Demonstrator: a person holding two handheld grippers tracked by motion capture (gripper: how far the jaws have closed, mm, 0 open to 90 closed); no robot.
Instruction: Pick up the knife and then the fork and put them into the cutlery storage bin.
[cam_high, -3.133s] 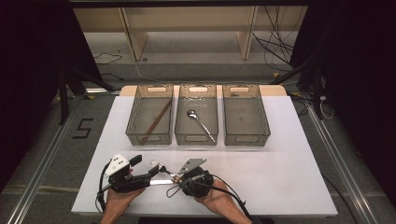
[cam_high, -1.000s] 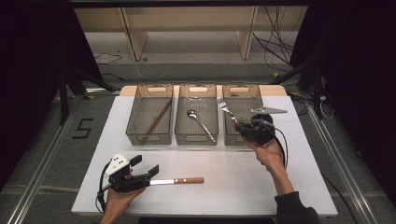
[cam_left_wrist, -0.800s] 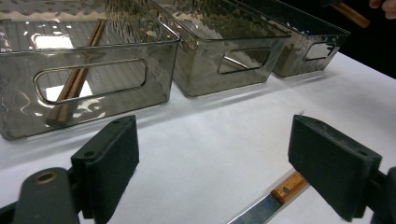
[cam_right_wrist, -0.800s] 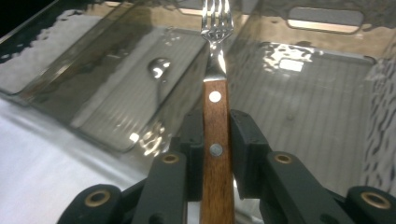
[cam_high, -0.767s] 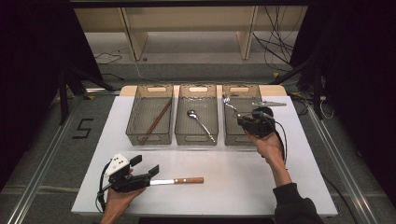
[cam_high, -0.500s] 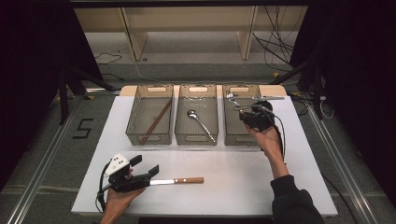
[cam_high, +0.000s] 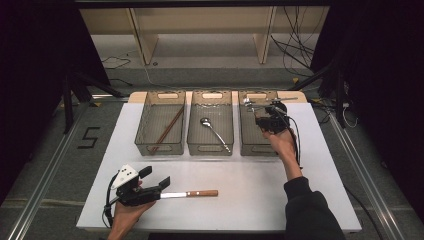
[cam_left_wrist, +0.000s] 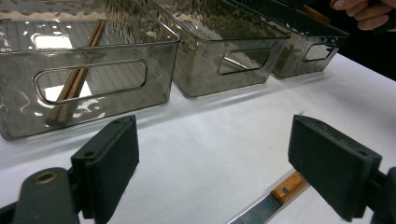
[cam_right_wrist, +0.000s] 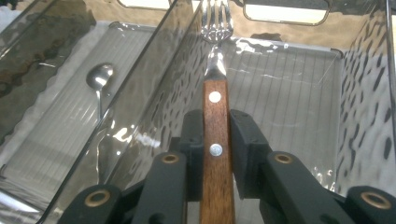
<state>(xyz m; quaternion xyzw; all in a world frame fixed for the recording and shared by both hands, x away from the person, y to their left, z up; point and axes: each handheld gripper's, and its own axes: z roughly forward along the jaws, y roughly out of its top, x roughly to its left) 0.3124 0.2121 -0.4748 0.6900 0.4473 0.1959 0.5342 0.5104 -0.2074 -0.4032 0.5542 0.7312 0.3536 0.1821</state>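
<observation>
Three smoked clear bins stand in a row at the back of the white table. My right gripper (cam_high: 261, 113) hovers over the right bin (cam_high: 249, 142), shut on a wooden-handled fork (cam_right_wrist: 215, 107) whose tines (cam_high: 247, 101) point toward the bin's far wall. The left bin holds brown chopsticks (cam_high: 166, 128), the middle bin a metal spoon (cam_high: 214, 131). Near the front edge, my left gripper (cam_high: 157, 181) rests open on the table, and a knife with a wooden handle (cam_high: 191, 193) lies just beside its right jaw. In the left gripper view the knife (cam_left_wrist: 275, 196) sits low between the wide jaws, untouched.
The white table (cam_high: 250, 200) has open surface in front of the bins and to the right of the knife. Wooden shelving (cam_high: 200, 30) stands behind the table. Cables trail on the floor at the back right (cam_high: 300, 50). A floor marking "5" (cam_high: 90, 137) lies at the left.
My right gripper has carried the fork from the front of the table, beside the left gripper, up and back over the right bin. The left gripper and knife have stayed put.
</observation>
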